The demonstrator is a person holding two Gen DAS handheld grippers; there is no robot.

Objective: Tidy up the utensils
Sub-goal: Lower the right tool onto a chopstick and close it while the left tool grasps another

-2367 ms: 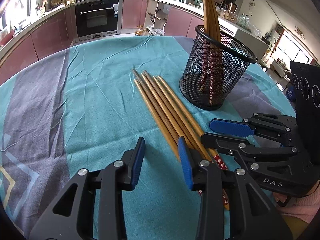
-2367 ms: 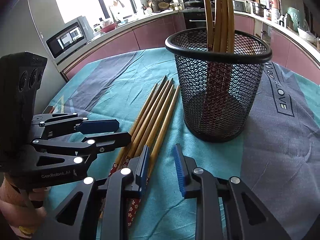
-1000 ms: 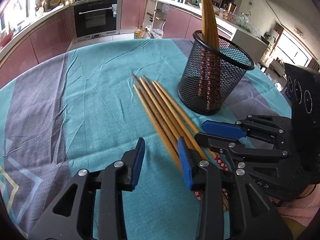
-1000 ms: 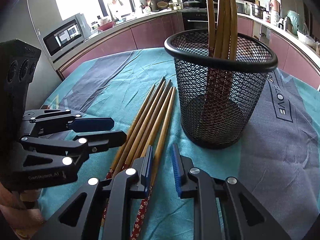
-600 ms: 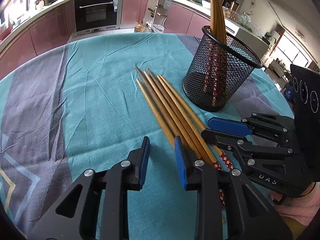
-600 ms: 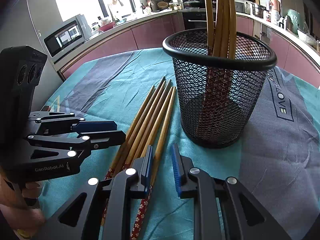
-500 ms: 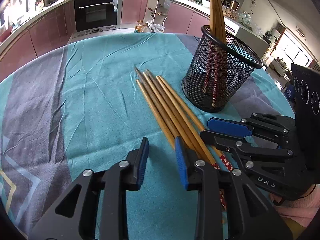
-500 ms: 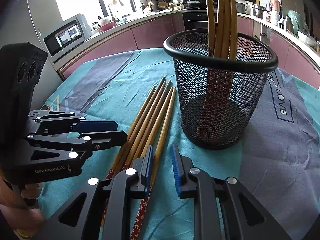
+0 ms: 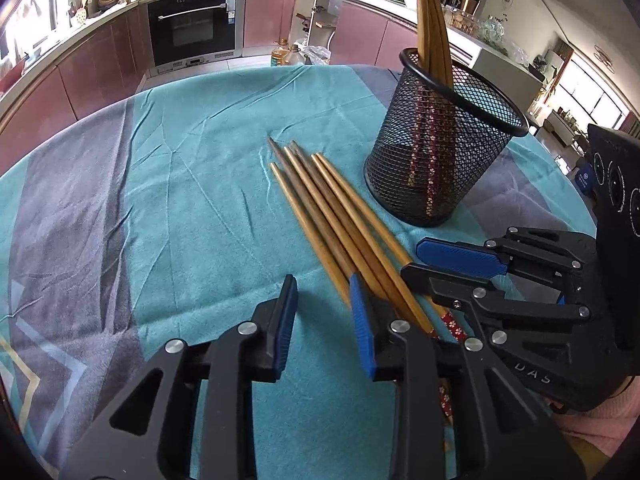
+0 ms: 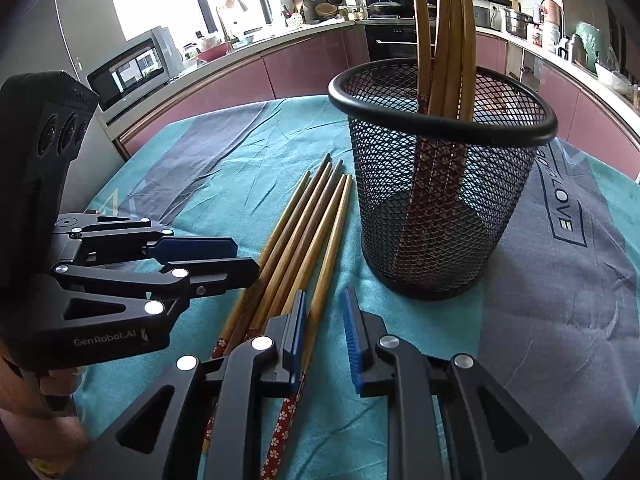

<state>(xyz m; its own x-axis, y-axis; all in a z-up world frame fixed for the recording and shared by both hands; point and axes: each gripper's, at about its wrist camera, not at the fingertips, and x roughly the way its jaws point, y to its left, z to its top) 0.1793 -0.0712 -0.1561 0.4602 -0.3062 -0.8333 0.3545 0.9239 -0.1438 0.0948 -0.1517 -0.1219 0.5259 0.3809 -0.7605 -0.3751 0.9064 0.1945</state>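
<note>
Several wooden chopsticks [image 9: 332, 216] with red flowered ends lie side by side on the teal tablecloth; they also show in the right wrist view [image 10: 304, 240]. A black mesh cup [image 9: 444, 160] holds several more chopsticks upright, also in the right wrist view [image 10: 440, 184]. My left gripper [image 9: 322, 312] is open and empty, low over the cloth just left of the lying bundle. My right gripper [image 10: 324, 328] is open and empty; the rightmost chopstick runs at its left finger. Each gripper shows in the other's view: the right gripper [image 9: 436, 264] and the left gripper [image 10: 224, 256].
The round table's cloth [image 9: 180, 184] has teal and grey bands. Kitchen counters, an oven [image 9: 192, 28] and a microwave [image 10: 132, 68] stand beyond the table edge. The mesh cup stands right of the chopsticks.
Both grippers narrowed their gaps a little over the last seconds and shifted slightly around the chopstick ends. The chopsticks and the cup have stayed in place.
</note>
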